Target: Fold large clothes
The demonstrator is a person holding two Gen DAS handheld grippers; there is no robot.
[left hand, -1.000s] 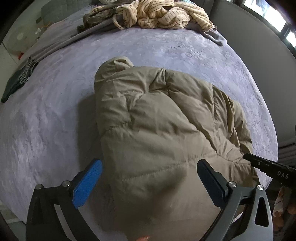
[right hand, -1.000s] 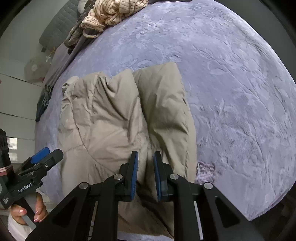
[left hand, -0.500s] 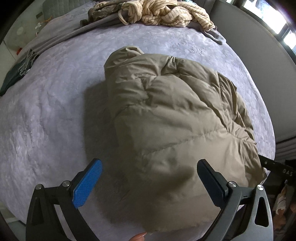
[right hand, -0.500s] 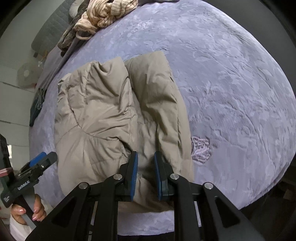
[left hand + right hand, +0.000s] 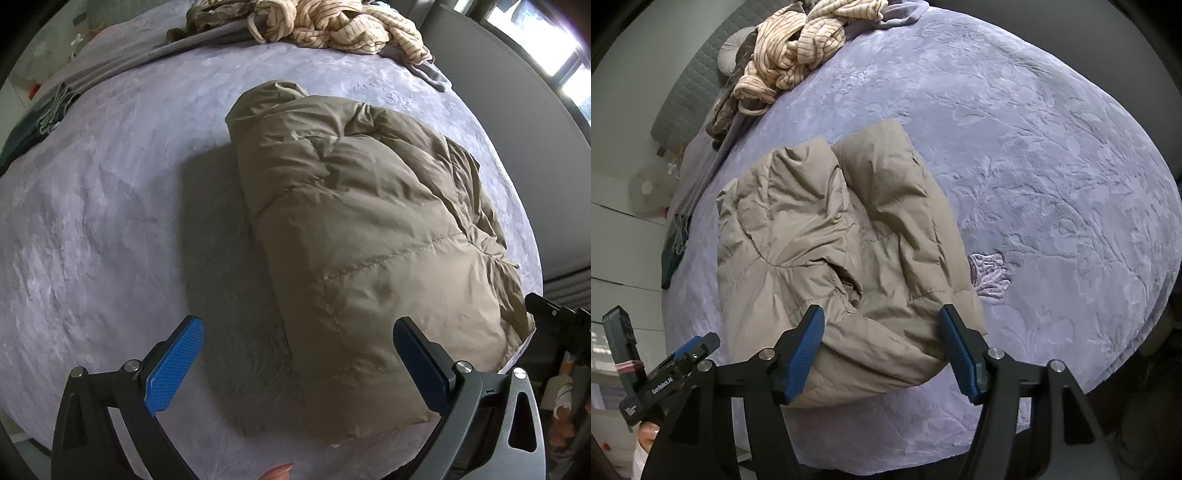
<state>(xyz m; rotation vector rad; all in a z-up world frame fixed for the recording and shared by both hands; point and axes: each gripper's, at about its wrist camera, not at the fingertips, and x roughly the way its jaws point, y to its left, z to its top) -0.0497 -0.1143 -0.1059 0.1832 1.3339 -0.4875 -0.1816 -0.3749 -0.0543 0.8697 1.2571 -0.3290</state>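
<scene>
One puffy quilted khaki jacket (image 5: 369,229), folded, plush embossed lavender bedspread (image 5: 1052,155)

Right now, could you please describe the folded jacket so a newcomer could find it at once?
On the lavender bedspread, look near the edge closest to the cameras. The tan puffer jacket lies there, folded into a bundle, unlike the cream striped garment heaped at the far end.
</scene>
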